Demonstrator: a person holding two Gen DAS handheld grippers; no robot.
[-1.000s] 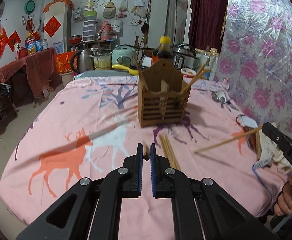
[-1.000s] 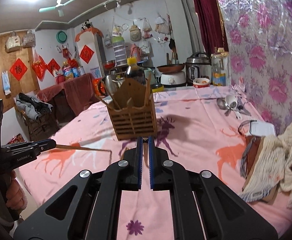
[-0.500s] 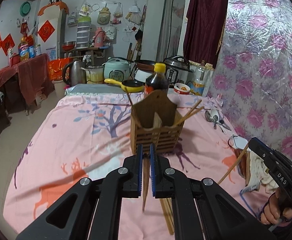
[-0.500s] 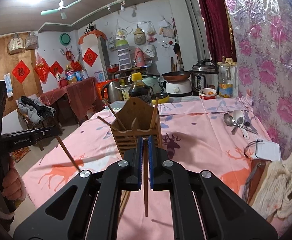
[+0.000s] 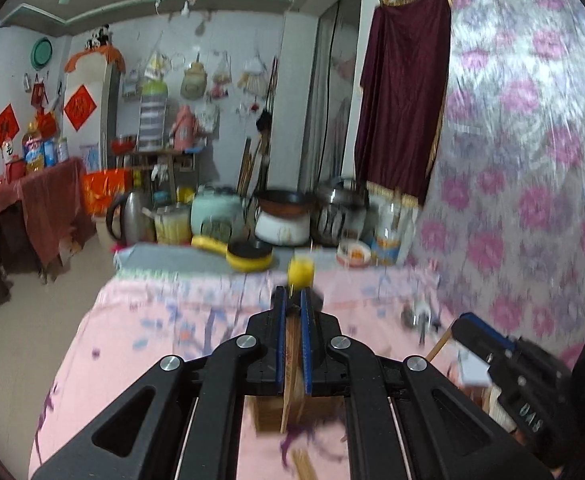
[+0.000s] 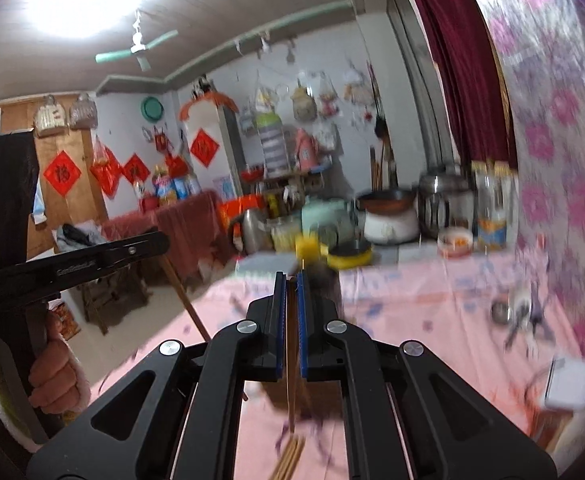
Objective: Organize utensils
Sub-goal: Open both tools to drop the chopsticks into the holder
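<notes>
Pinching thin wooden chopstick (image 5: 291, 376) in my left gripper (image 5: 292, 300), another chopstick (image 6: 291, 380) in my right gripper (image 6: 291, 280). Only right view showing my hand (image 6: 54, 376), lower left. Slatted wooden holder (image 5: 268, 412) sitting bottom middle on soft pink cloth (image 5: 152, 344). Everything blurry.

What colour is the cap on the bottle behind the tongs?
Yellow; the cap shows best in the left wrist view.

We lose most of the wooden utensil holder (image 5: 270, 412) behind the left gripper (image 5: 292, 300); spoons (image 6: 520, 312) at right edge smeared by blur
</notes>
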